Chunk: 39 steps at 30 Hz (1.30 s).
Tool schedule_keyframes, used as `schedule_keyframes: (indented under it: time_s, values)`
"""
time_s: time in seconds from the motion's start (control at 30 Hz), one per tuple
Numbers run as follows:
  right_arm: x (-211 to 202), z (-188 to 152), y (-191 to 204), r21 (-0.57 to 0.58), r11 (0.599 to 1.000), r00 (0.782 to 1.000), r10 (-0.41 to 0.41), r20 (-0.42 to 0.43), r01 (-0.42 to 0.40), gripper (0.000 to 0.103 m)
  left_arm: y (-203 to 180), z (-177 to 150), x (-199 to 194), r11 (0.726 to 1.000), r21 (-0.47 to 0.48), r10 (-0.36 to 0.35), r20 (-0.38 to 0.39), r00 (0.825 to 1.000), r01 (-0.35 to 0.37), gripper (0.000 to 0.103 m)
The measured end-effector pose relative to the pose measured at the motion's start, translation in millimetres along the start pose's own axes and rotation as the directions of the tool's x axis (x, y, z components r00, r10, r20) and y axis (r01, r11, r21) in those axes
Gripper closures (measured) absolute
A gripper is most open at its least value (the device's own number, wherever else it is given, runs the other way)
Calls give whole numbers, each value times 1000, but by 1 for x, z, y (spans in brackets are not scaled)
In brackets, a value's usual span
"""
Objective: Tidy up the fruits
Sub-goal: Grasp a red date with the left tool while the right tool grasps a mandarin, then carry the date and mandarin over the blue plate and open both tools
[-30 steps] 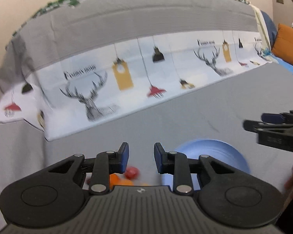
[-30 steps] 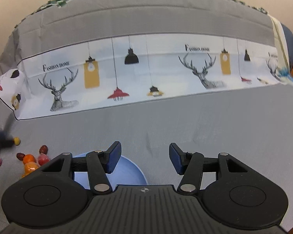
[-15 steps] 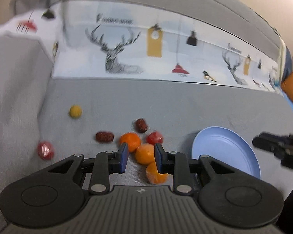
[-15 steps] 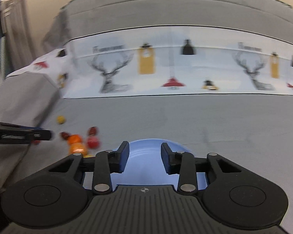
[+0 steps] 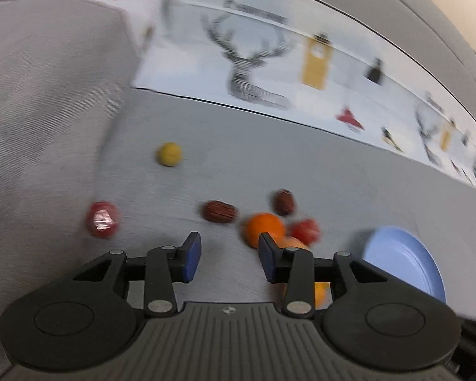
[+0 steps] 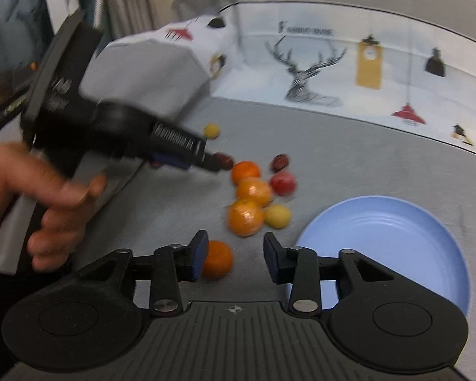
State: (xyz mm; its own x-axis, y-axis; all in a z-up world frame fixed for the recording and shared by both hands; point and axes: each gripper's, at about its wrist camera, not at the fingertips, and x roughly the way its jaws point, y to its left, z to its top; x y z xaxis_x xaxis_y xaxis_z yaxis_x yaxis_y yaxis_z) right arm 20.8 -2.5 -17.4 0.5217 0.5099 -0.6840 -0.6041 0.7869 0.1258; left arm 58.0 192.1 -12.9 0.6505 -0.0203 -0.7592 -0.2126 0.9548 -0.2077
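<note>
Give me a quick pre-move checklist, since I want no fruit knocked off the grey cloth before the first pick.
1. Round blue plate free of fruit: ok.
2. Left gripper, jaws just opening, nothing between them: ok.
3. Right gripper, jaws just opening, apart: ok.
4. Lone orange mandarin by the right gripper's left pad; touching: cannot tell.
5. Left gripper's tip near the dark brown date; contact: cannot tell.
6. Small yellow ball-shaped fruit apart from the cluster: ok.
</note>
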Motion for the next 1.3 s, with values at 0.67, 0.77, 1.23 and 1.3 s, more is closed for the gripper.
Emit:
schedule_keyframes:
  time_s: [0.67,0.77,1.23,1.3]
  values:
    - [68,-12,22,-118,993,989,-32,-144,15,46,-23,4,60,978,171,107,61,992,-116,59]
    - [69,-13,22,-134,991,990,-18,-142,-1,52,-25,3,64,972,199,117,55,992,-126,63]
    - [6,12,10,-97,995,1000,-21,-2,21,65,-48,1,-16,974,207,45,216,975,-91,75]
    - [-18,27,-2,-65,996,998,-50,40,53,65,-58,2,-34,970,228,24,242,970,-81,75]
